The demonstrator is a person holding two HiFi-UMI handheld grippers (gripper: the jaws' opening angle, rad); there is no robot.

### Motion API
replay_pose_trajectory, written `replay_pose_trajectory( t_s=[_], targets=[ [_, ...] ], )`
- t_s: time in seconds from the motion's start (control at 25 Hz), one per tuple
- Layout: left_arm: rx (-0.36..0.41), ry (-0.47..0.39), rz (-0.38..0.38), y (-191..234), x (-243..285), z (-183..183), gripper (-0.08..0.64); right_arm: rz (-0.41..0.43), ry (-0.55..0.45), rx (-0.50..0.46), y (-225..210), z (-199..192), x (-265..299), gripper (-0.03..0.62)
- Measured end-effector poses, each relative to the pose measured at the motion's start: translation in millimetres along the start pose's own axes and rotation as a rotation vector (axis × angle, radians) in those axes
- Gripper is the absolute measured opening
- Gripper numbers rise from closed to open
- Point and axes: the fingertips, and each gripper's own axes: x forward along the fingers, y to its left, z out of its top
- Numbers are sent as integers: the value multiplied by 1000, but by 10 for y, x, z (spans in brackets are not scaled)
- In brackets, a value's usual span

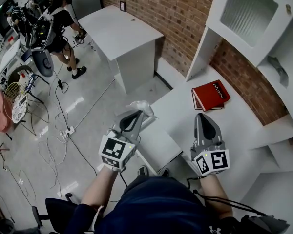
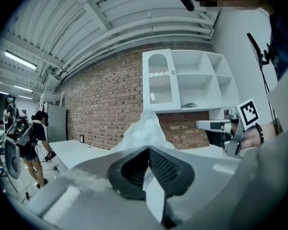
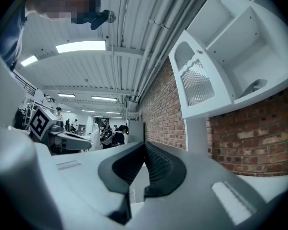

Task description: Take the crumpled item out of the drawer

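Observation:
The crumpled white item [image 1: 139, 106] sticks out past the tips of my left gripper [image 1: 137, 114], whose jaws are shut on it. In the left gripper view the crumpled item [image 2: 145, 130] rises as a white peak above the closed jaws of the left gripper [image 2: 148, 150]. It is held above the far end of the open white drawer [image 1: 161, 143], which is pulled out from the desk. My right gripper [image 1: 201, 116] hovers over the white desk [image 1: 234, 126], shut with nothing in it. In the right gripper view the right gripper [image 3: 144, 146] has its pads together.
A red book [image 1: 210, 95] lies on the desk by the brick wall. White shelving [image 1: 283, 67] with an open cabinet door [image 1: 249, 13] stands to the right. A second white table [image 1: 119, 30] is further off. Cables [image 1: 63, 130] trail on the floor, and a person [image 1: 58, 23] stands at the far left.

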Motion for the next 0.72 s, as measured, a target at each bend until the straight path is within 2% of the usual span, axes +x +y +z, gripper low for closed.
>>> replay_pose_trajectory(
  t_s=[0.72],
  targets=[
    [-9, 16, -7, 41, 71, -87, 5, 7, 6, 21, -6, -91, 64, 2]
  ],
)
